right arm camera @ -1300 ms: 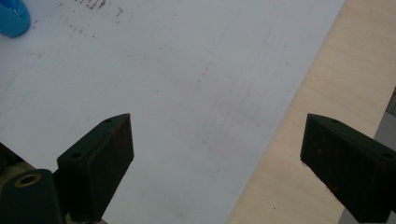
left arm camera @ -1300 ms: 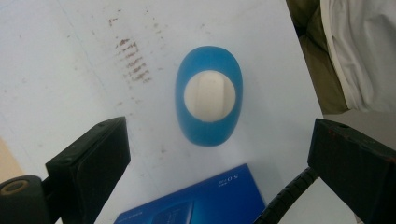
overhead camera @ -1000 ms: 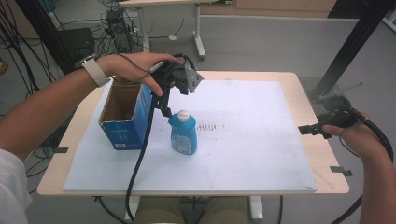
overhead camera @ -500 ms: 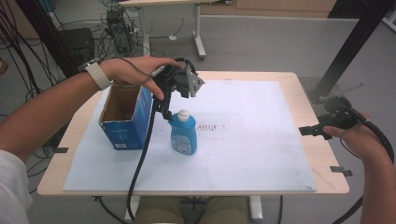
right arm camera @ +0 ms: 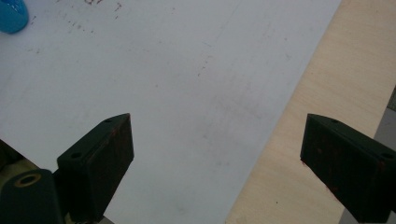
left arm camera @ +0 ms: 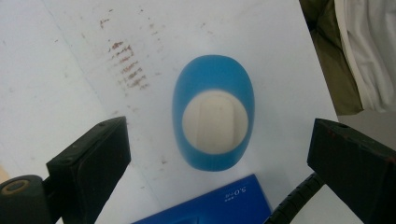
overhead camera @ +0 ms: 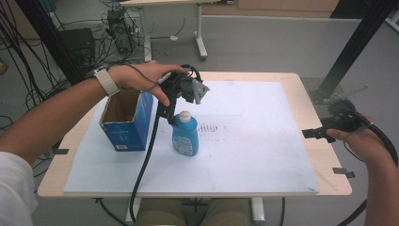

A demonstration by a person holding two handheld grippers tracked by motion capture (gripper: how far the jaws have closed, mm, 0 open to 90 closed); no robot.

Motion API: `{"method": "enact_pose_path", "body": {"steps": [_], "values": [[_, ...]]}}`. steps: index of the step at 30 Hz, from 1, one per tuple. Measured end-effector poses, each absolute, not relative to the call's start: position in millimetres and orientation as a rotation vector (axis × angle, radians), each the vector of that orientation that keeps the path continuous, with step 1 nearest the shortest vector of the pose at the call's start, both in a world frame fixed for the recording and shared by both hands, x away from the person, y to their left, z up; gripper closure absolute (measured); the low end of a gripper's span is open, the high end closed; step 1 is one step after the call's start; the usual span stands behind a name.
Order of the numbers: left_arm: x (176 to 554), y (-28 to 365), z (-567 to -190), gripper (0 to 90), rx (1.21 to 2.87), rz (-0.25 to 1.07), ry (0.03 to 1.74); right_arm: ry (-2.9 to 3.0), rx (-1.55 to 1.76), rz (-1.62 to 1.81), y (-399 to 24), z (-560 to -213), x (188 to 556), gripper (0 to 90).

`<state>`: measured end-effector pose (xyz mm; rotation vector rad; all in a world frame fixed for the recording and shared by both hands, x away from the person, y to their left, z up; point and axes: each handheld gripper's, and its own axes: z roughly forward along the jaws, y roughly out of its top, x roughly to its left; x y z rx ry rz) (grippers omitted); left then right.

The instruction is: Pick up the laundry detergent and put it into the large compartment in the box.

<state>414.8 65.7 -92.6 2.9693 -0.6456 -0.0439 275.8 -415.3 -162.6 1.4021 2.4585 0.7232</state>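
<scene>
You held the left gripper (left arm camera: 219,154) spread wide directly above the blue bottle (left arm camera: 213,119), which stood upright beside the blue box (overhead camera: 126,120), so lowering straight with the white cap (left arm camera: 215,122) centred between its 2 jaws looked wisest.

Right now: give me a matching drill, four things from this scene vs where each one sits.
Things:
1. blue bottle
2. blue box
3. left tongs
4. right tongs

Places:
A. at the table's right edge, jaws open over bare sheet and wood
B. upright on the white sheet, white cap on top
C. hovering right above the bottle's cap, jaws open
D. standing open-topped at the left of the sheet, beside the bottle

Pairs: 1-B, 2-D, 3-C, 4-A
</scene>
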Motion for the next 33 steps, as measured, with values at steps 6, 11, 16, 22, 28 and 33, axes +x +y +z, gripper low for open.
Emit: {"method": "enact_pose_path", "body": {"steps": [6, 11, 16, 22, 28, 33], "values": [[414, 61, -98, 6.5, 2.981, -0.061, -0.655, 2.462, 1.403, 0.719, -414, -161, 277, 9.5], [415, 61, -102, 6.6, 2.982, -0.062, -0.653, 2.462, 1.401, 0.719, -414, -160, 276, 9.5], [414, 60, -104, 6.7, 2.984, -0.053, -0.648, 2.464, 1.403, 0.718, -415, -161, 276, 9.5], [415, 58, -108, 6.7, 2.988, -0.051, -0.656, 2.464, 1.401, 0.719, -415, -162, 276, 9.5], [415, 56, -113, 6.7, 2.996, -0.063, -0.652, 2.463, 1.4, 0.721, -416, -162, 276, 9.5], [416, 57, -114, 6.9, 2.996, -0.061, -0.651, 2.465, 1.4, 0.719, -415, -162, 276, 9.5]]}}
